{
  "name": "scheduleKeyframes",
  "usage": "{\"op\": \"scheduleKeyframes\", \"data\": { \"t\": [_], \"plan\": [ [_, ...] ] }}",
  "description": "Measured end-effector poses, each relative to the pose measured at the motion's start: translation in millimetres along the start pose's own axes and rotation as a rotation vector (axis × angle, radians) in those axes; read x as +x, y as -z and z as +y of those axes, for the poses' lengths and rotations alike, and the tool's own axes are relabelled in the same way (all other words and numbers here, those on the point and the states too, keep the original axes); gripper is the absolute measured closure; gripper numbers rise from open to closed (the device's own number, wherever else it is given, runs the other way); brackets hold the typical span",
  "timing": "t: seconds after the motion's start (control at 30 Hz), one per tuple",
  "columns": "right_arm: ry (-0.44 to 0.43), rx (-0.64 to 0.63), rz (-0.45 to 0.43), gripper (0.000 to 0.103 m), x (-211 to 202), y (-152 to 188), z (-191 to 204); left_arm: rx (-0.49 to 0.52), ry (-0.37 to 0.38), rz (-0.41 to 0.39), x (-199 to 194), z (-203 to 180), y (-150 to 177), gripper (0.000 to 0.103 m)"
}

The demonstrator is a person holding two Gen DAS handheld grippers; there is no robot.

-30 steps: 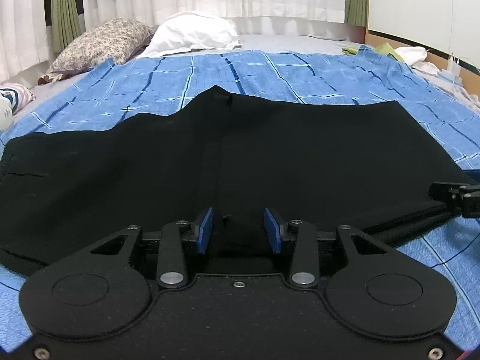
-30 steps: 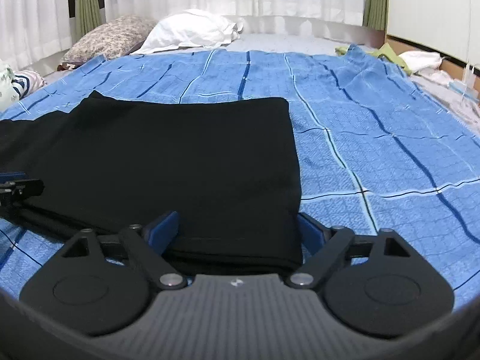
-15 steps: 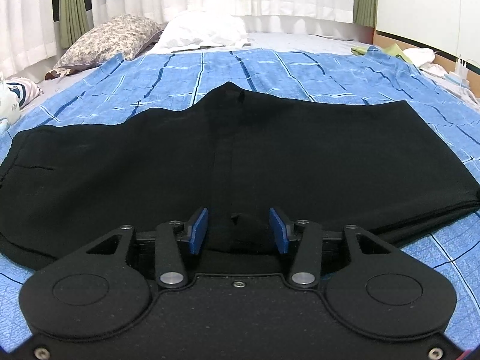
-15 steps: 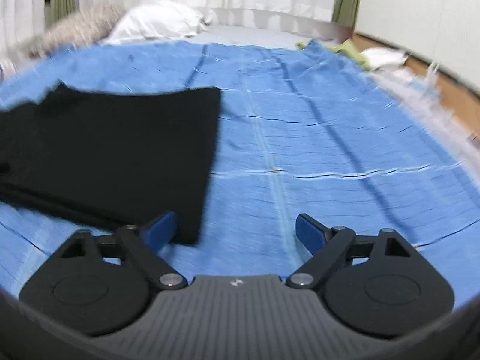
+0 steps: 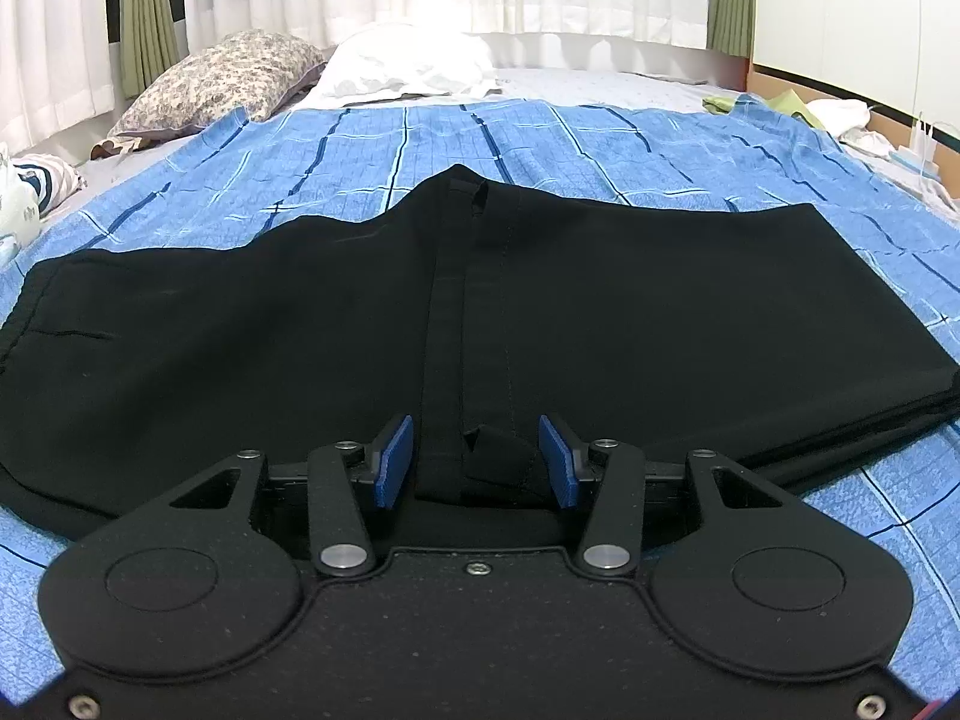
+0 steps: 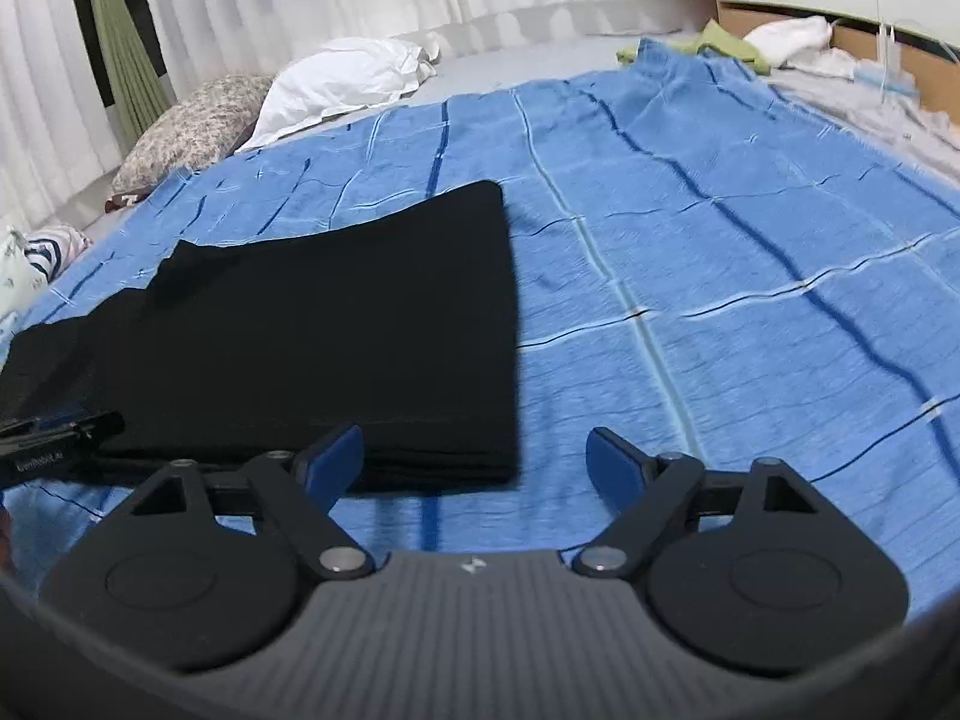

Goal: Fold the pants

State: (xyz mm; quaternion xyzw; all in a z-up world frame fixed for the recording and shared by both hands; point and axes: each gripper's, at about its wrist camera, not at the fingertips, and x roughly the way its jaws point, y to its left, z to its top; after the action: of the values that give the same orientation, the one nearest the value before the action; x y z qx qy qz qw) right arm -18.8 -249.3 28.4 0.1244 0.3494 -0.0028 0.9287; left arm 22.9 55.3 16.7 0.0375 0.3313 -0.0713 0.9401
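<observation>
Left wrist: black pants (image 5: 300, 348) (seemingly folded)

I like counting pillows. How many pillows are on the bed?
2. A flowery pillow lies at the far left of the bed, and a white pillow sits right beside it. More could be hidden outside the picture.
</observation>
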Motion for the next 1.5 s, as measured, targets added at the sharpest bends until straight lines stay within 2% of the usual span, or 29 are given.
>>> {"op": "scheduleKeyframes", "data": {
  "t": [0.13, 0.2, 0.3, 0.37, 0.53, 0.63, 0.73, 0.77, 0.83, 0.97, 1.17, 1.3, 1.4, 1.5],
  "plan": [
    [0.045, -0.108, -0.050, 0.013, 0.5, -2.2, 31.6, -0.021, 0.003, 0.010, -4.5, 2.9, -4.2, 0.055],
    [0.011, -0.141, -0.055, 0.013, 4.1, -4.5, 49.2, -0.042, 0.008, 0.017, -10.5, 7.7, -8.0, 0.050],
    [-0.057, -0.160, -0.036, 0.013, 17.2, -7.2, 77.4, -0.112, 0.053, 0.009, -26.3, 27.9, -14.4, 0.049],
    [-0.097, -0.173, -0.028, 0.013, 27.9, -8.6, 99.8, -0.165, 0.054, 0.001, -37.0, 47.5, -17.8, 0.049],
    [-0.167, -0.218, 0.000, 0.013, 58.6, -8.2, 162.1, -0.272, -0.072, -0.031, -50.8, 103.7, -15.3, 0.040],
    [-0.168, -0.278, 0.000, 0.013, 70.6, -3.9, 195.8, -0.366, -0.139, -0.024, -52.6, 142.8, -8.0, 0.039],
    [-0.146, -0.347, 0.048, 0.013, 81.6, 10.0, 217.8, -0.471, -0.176, -0.038, -53.1, 180.6, 1.6, 0.034],
    [-0.114, -0.411, 0.014, 0.013, 79.7, 18.8, 225.6, -0.512, -0.191, -0.045, -53.1, 193.1, 6.1, 0.034],
    [-0.101, -0.463, -0.012, 0.013, 73.7, 27.5, 230.9, -0.583, -0.215, -0.053, -51.6, 213.5, 13.7, 0.034],
    [-0.133, -0.405, 0.015, 0.010, 75.1, 23.9, 220.3, -0.675, -0.230, -0.096, -49.6, 241.2, 18.8, 0.034],
    [-0.129, -0.416, 0.003, 0.009, 76.3, 25.4, 218.2, -0.777, -0.332, -0.102, -36.7, 260.8, 24.2, 0.030],
    [-0.132, -0.420, -0.004, 0.010, 72.0, 19.0, 221.1, -0.761, -0.334, -0.097, -28.2, 260.8, 27.6, 0.027],
    [-0.127, -0.427, -0.041, 0.010, 71.2, 9.1, 228.8, -0.736, -0.344, -0.093, -24.7, 256.7, 26.0, 0.023],
    [-0.137, -0.403, 0.017, 0.010, 84.3, 8.5, 233.5, -0.740, -0.334, -0.101, -21.0, 256.7, 23.9, 0.019]
  ]
}}
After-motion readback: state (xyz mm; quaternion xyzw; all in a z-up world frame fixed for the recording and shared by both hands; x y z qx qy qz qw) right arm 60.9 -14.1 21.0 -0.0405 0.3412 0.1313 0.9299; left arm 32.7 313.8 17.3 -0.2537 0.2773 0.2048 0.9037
